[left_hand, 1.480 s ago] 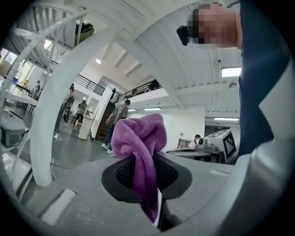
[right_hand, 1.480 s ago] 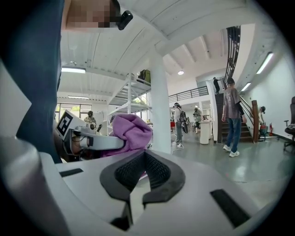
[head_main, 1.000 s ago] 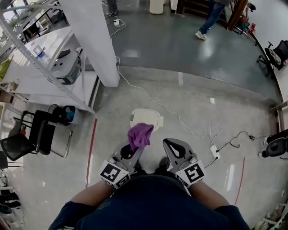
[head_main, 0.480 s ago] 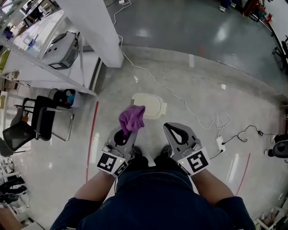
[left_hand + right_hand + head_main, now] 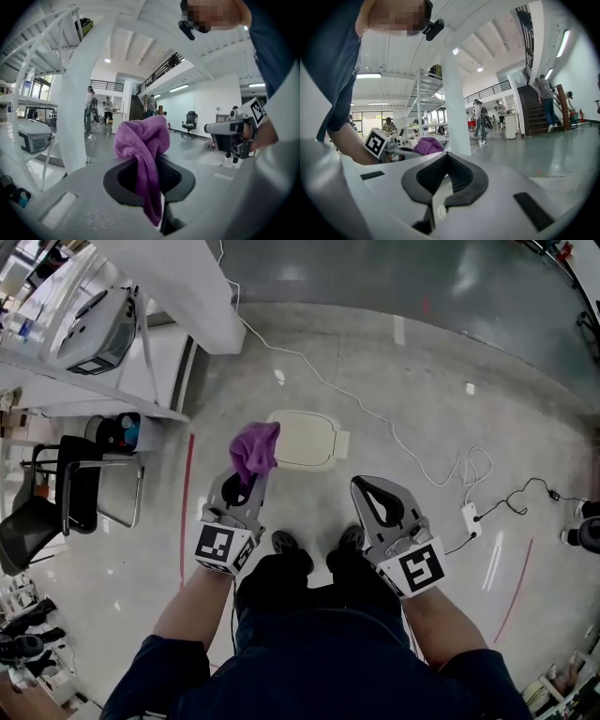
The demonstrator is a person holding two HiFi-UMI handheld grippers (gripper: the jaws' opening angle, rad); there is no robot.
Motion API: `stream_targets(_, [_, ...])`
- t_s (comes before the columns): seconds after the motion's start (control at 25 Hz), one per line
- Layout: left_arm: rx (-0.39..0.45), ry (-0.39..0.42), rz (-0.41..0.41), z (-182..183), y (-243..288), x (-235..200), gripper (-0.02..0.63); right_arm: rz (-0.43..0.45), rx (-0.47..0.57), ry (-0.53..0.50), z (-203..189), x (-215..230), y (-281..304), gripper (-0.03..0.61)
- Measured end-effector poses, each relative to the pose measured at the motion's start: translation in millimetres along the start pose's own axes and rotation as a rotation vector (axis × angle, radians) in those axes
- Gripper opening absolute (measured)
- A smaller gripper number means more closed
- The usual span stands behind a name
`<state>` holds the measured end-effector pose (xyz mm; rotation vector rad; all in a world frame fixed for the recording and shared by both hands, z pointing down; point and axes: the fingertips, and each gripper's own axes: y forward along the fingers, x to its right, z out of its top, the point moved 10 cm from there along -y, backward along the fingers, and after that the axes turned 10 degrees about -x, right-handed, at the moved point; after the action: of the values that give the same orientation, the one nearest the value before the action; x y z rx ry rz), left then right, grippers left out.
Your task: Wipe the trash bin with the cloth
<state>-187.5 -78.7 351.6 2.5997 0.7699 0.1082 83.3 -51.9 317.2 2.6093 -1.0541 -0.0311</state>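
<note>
While the white trash bin (image 5: 305,439) stands on the floor ahead of the feet, the left gripper (image 5: 246,488) is clamped on the purple cloth (image 5: 255,451), bunch uppermost, likely readied for wiping. Right gripper (image 5: 380,509) is closed and empty, held back. Versus half a second ago, the cloth has advanced to the bin's left edge.

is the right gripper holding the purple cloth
No, the purple cloth is pinched in the left gripper, while the right gripper is shut on nothing.
</note>
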Motion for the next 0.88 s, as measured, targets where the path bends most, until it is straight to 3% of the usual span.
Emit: stream_targets(0.88, [-0.107, 0.14, 0.066, -224, 194, -94, 0.044, -0.048, 0.067, 0.007, -220, 56, 137, 0.009])
